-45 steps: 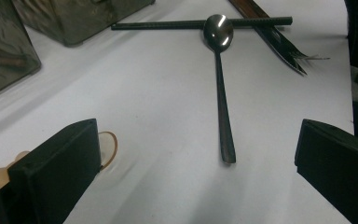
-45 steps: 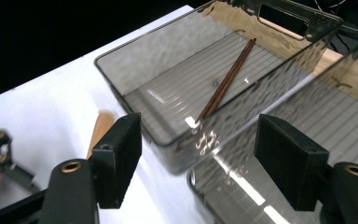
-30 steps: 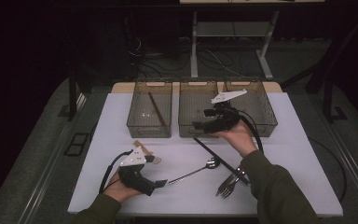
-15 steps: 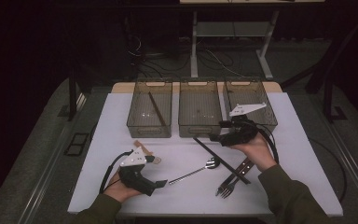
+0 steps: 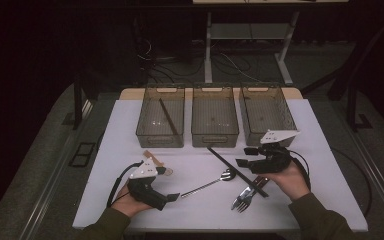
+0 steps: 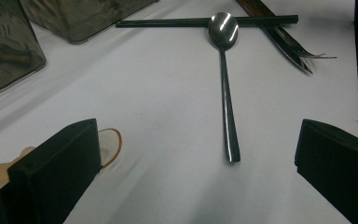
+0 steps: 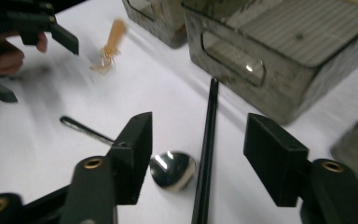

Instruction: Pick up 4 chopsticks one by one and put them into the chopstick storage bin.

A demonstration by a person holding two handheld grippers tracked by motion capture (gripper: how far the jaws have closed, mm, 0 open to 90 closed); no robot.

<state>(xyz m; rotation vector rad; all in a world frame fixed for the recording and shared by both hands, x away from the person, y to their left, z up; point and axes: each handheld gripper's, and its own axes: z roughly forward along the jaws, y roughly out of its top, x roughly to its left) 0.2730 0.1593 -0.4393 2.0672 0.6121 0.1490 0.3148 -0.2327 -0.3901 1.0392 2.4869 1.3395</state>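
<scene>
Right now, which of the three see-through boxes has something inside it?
The left bin, farthest left of the three in the high view. A dark stick lies slanted inside it. The middle bin and the right bin look empty.

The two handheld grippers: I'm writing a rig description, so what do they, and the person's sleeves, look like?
The left black handheld gripper and the right black handheld gripper each have two blocky, flat-faced black jaws, a pale grey three-cornered plate on top and a black cable trailing behind. The right gripper view shows brass-coloured pivot rings on its arms. The person's dark olive-green sleeves cover both forearms.
</scene>
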